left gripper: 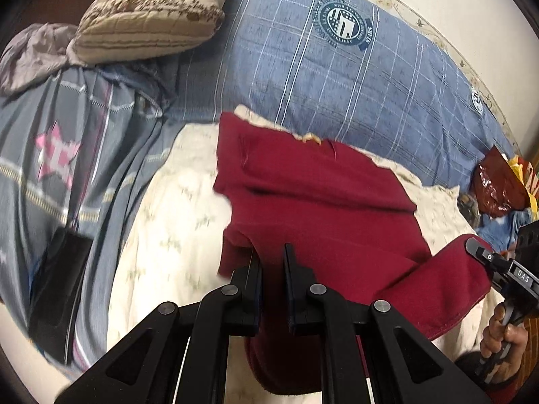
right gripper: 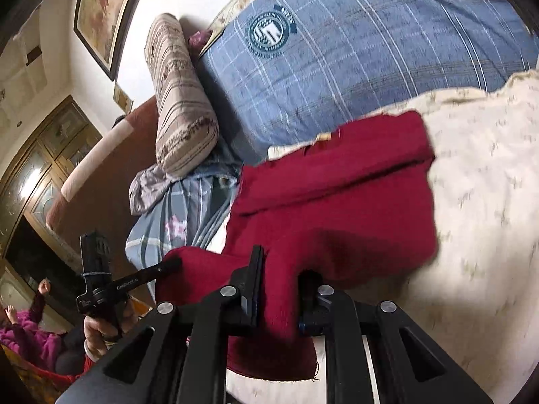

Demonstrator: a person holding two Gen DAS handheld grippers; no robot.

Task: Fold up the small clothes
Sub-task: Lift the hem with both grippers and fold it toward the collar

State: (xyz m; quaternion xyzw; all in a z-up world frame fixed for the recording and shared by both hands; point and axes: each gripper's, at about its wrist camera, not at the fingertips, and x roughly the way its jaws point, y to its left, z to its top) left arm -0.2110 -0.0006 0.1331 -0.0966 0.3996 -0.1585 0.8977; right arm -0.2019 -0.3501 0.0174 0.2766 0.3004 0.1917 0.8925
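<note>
A dark red garment (left gripper: 320, 195) lies partly folded on a cream bed cover (left gripper: 168, 222). My left gripper (left gripper: 271, 262) is shut on the garment's near edge, with red cloth between its fingers. My right gripper (right gripper: 281, 272) is shut on another near part of the red garment (right gripper: 337, 195), and cloth hangs down between its fingers. In the left wrist view the right gripper's fingertips (left gripper: 478, 249) hold a lifted red end at the right. In the right wrist view the left gripper's fingertips (right gripper: 168, 264) hold the red end at the left.
A blue plaid blanket (left gripper: 337, 77) with a round badge lies behind the garment. A striped beige pillow (left gripper: 151, 13) and grey star-print bedding (left gripper: 67, 155) are at the left. A red foil bag (left gripper: 498, 185) is at the right. A framed picture (right gripper: 104, 10) hangs on the wall.
</note>
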